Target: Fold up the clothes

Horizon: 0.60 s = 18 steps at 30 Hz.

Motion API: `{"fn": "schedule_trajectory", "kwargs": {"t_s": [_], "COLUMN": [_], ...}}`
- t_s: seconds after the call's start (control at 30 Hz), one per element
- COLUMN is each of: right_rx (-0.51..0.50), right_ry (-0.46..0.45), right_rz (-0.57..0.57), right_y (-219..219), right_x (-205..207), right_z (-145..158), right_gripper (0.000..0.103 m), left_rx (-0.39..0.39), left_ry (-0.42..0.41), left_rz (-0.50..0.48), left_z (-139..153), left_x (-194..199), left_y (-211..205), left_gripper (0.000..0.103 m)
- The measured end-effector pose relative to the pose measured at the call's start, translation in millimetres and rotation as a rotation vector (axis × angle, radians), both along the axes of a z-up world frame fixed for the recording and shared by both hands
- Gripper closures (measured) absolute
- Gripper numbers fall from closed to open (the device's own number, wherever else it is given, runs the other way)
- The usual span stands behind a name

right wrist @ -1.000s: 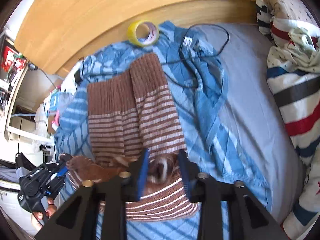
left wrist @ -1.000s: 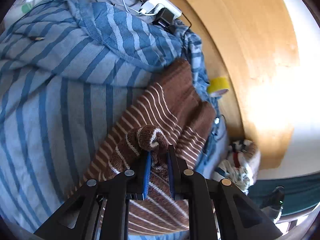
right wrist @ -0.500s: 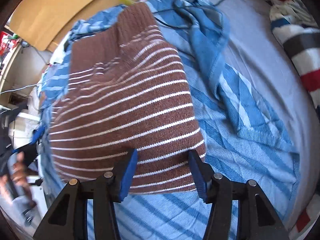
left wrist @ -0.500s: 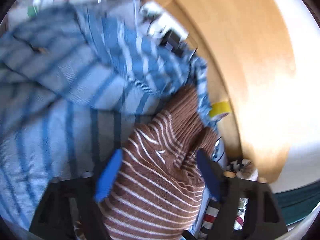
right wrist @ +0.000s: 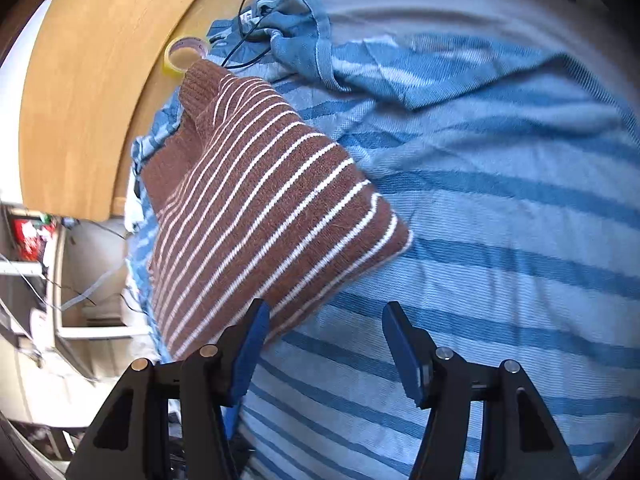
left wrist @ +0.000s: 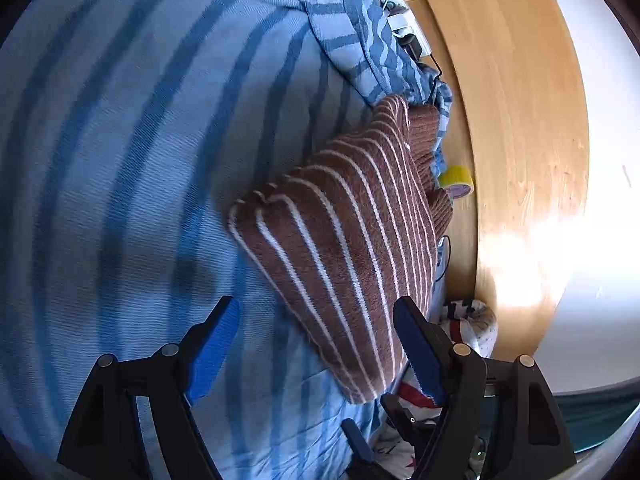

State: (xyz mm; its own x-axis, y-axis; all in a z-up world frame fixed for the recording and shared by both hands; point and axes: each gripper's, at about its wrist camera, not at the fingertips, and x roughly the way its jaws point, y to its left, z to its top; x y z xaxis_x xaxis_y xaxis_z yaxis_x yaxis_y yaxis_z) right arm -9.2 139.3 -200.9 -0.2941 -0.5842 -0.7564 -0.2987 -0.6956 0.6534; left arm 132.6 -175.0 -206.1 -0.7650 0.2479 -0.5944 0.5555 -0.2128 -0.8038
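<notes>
Brown striped sweater (left wrist: 344, 264) now released and lying folded on the blue striped blanket (left wrist: 120, 160), near the wooden headboard (left wrist: 520, 120) and yellow tape roll (left wrist: 456, 182); a second ago, pinched in both grippers. Left hand-held gripper (left wrist: 316, 344) wide, nothing clamped; right hand-held gripper (right wrist: 322, 344) empty, jaws opening, beside the fold's near corner. Fold judged complete; next likely smoothing or another garment.

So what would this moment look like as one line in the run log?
left gripper: open, empty | right gripper: opening, empty | brown striped sweater: folded, on blue striped blanket
</notes>
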Motion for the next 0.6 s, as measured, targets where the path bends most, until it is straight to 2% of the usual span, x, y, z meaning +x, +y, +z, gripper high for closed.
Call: {"fn": "schedule_trajectory", "kwargs": {"t_s": [0.1, 0.27, 0.37, 0.47, 0.6], "right_rx": [-0.092, -0.227, -0.266, -0.260, -0.315], "right_ry": [-0.017, -0.010, -0.009, -0.009, -0.028], "right_rz": [-0.058, -0.169, -0.200, -0.209, -0.234], "right_y": [0, 1, -6, -11, -5], "right_x": [-12, -22, -37, -46, -35], "right_z": [-18, -43, -50, -49, -49], "right_gripper": [0.037, 0.022, 0.014, 0.014, 0.018], "left_rx": [-0.012, 0.036, 0.011, 0.017, 0.108], "left_ry": [0.020, -0.004, -0.017, -0.029, -0.081], "left_rz": [0.053, 0.117, 0.106, 0.102, 0.222], "left_z": [-4, -21, -18, -18, -22], "left_x": [-12, -34, -46, -47, -16], "left_y": [-6, -15, -13, -12, -3], "left_gripper": [0.025, 0.025, 0.025, 0.025, 0.025]}}
